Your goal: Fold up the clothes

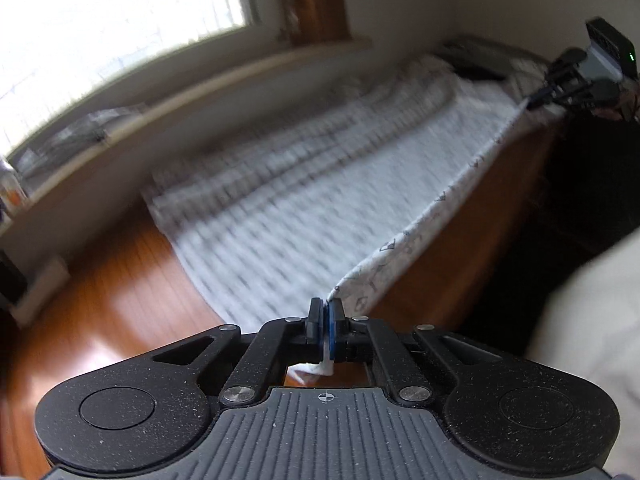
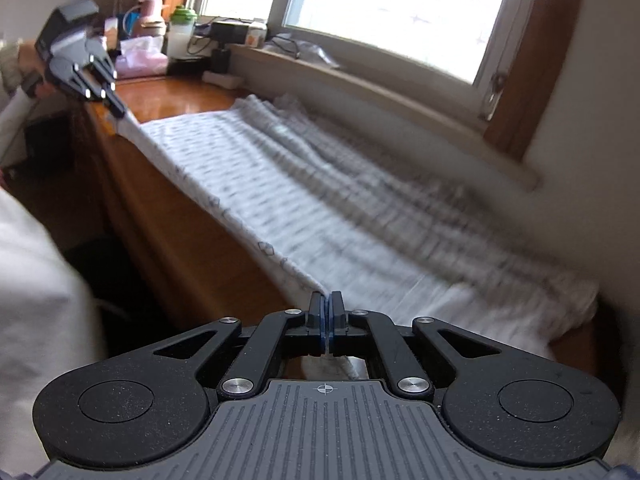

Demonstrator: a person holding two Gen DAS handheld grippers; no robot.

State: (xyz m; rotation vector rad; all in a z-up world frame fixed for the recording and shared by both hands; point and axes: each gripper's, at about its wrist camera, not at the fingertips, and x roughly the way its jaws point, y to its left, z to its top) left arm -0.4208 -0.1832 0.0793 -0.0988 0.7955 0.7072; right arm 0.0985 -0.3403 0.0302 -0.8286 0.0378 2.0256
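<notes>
At the left end of the wooden worktop, in the right wrist view, stands a clutter of bottles and a green-capped jar under the window. Next comes the left gripper, its pads pinched tight on the near corner of a white garment printed with small dark marks; a tuft of the fabric pokes out behind its fingers. From that corner the near hem runs taut along the front edge of the worktop to the right gripper, which is likewise clamped on the other near corner, with cloth bunched just under its fingers. The rest of the garment lies spread across the worktop toward the windowsill, its far side rumpled into long ridges against the wall. Both views are blurred over the cloth, so the print and any seams cannot be made out.

The fabric looks thin, light and limp: it sags between the two holds and will drape and wrinkle rather than keep a shape. It should not slip much from the rubbery pads, but a thin single layer can creep out if tugged hard. The corners are the sensible places to hold it, keeping the hem stretched between them, so the near edge can probably be carried over onto the far side in one even fold.
</notes>
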